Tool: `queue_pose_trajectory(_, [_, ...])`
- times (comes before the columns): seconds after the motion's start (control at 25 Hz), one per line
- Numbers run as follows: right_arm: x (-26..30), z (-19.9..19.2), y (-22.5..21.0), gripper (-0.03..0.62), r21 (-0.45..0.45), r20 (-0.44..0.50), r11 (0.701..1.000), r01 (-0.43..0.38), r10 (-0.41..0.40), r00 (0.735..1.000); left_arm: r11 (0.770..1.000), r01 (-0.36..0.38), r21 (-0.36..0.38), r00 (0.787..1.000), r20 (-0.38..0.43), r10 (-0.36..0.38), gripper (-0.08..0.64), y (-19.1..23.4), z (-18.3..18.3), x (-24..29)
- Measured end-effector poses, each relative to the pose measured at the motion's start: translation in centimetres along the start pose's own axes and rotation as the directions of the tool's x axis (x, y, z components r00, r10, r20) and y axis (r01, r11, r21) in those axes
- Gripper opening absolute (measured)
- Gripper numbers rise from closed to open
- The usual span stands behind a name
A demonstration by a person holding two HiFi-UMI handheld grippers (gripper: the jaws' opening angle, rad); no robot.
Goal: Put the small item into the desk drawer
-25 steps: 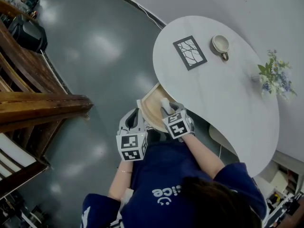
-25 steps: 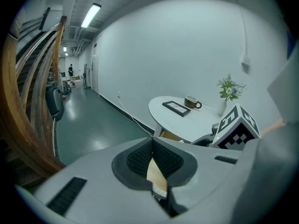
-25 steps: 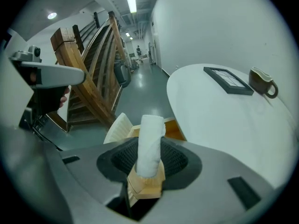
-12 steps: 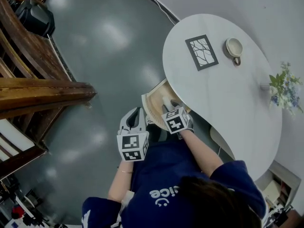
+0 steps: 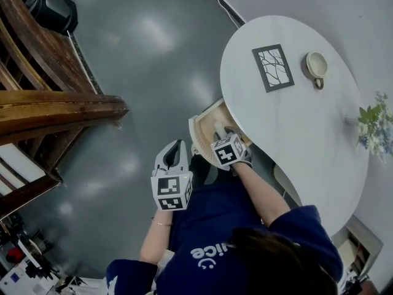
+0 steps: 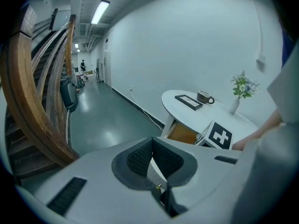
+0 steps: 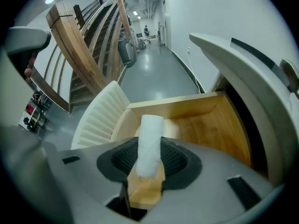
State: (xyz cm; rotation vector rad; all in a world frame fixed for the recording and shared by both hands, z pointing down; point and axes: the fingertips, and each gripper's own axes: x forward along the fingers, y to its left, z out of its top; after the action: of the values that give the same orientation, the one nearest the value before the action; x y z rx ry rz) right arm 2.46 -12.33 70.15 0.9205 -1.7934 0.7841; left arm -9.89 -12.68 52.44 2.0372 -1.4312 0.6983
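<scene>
The small item [image 7: 149, 143] is a white roll, and my right gripper [image 7: 149, 149] is shut on it. It hangs over the open wooden desk drawer [image 7: 205, 120], just behind the drawer's white ribbed front [image 7: 99, 118]. In the head view the right gripper [image 5: 221, 134] holds the small item [image 5: 218, 127] above the drawer [image 5: 202, 123], which sticks out from under the white oval table [image 5: 295, 128]. My left gripper [image 5: 177, 146] hangs over the floor to the left of the drawer. In its own view the left gripper [image 6: 150, 146] is shut with nothing between its pads.
On the table lie a framed picture [image 5: 272, 67], a cup [image 5: 317, 65] and a vase of flowers [image 5: 374, 125]. A wooden staircase [image 5: 55, 103] stands at the left across the grey floor. The person's torso is close behind both grippers.
The right gripper has eased a little further over the drawer with the white roll still in it. The left gripper has stayed where it was.
</scene>
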Motion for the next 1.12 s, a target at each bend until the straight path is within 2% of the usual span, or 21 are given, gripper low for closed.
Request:
queue_pose_trajectory(0.32, [3.1,-1.5,-0.7,0.153,-0.038,-0.087,0.999,0.010,-0.013,0.996,0.999,-0.036,-0.031,0.998,-0.052,0.034,0.003,0.9,-1.8,-0.1])
queue_pose_trajectory(1.12, [8.2,-2.8,-1.3,0.153,-0.085,-0.185,0.996,-0.008,-0.008,0.983,0.994,-0.083,-0.065,0.989,-0.128,0.075,0.003,2.0,-4.5,0.2])
